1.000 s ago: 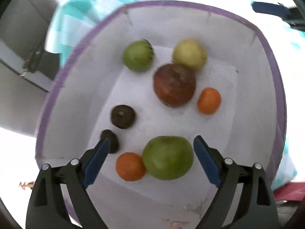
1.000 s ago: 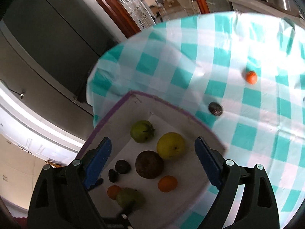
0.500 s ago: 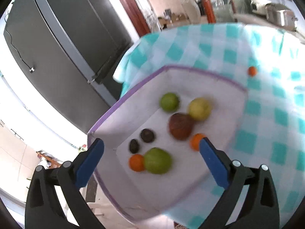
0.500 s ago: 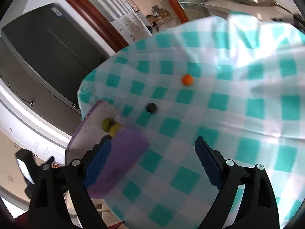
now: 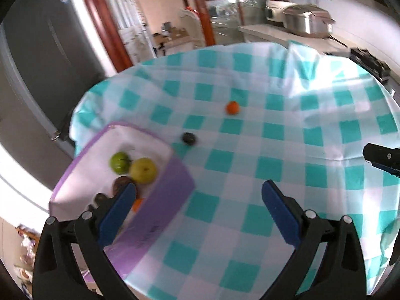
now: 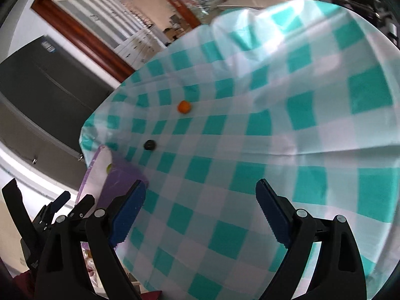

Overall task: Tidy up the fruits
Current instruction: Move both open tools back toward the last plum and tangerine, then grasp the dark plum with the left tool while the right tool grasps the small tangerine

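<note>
Left wrist view: my left gripper [image 5: 198,208] gapes wide, empty. The purple-rimmed white fabric box [image 5: 172,182] at the surface's left edge holds most fruit already; a small orange tangerine [image 5: 232,107] and a dark round fruit [image 5: 189,138] wait on the teal-checked cloth [image 5: 287,150], with open room around them.

Right wrist view: my right gripper [image 6: 200,208] is also spread, holding nothing, over bare cloth.
</note>
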`<state>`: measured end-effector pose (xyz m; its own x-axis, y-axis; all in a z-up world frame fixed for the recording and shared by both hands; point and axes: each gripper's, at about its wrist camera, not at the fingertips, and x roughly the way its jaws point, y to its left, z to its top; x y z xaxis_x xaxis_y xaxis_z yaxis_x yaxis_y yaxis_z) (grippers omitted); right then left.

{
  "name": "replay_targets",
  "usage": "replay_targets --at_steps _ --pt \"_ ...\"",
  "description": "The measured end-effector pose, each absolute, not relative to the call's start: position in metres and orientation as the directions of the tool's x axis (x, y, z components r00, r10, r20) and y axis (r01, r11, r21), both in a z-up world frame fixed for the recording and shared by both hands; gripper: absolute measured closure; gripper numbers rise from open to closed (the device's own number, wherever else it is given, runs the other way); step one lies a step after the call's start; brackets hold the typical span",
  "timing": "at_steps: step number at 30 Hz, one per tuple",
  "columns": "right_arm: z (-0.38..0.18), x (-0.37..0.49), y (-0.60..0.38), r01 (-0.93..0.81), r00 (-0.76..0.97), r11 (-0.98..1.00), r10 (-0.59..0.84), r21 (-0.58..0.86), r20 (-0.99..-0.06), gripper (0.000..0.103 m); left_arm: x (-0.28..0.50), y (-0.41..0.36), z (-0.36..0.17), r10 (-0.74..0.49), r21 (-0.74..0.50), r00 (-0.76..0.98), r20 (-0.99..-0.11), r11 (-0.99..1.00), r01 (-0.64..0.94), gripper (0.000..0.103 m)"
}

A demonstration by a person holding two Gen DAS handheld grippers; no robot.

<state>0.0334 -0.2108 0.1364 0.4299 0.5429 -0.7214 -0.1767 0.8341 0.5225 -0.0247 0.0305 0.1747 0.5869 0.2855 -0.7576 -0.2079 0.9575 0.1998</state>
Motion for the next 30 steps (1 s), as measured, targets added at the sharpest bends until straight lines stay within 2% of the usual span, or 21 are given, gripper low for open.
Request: replay_targets --at_steps 8,17,23,30 --pt "0.113 0.06 -0.218 -0.121 0.413 0.868 0.485 0.482 -0.771 0.016 0.031 0.03 0.137 0.19 0.131 0.565 -0.803 0.981 -0.145 0.002" --pt "0.081 0.115 -0.173 -0.114 0.337 0.908 0.416 0.403 -0.844 0.016 0.111 0.051 0.096 0.117 0.057 0.526 -0.842 0.99 -0.129 0.002" --pt "0.066 0.146 -0.127 -0.182 0.319 0.931 0.361 0.318 -0.876 0.016 0.158 0.068 0.066 0.127 0.018 0.5 -0.857 0.976 -0.217 0.002" --pt "0.048 0.179 -0.092 -0.221 0.323 0.945 0.304 0.241 -0.896 0.016 0.184 0.101 0.035 0.191 -0.009 0.456 -0.869 0.916 -0.4 0.002"
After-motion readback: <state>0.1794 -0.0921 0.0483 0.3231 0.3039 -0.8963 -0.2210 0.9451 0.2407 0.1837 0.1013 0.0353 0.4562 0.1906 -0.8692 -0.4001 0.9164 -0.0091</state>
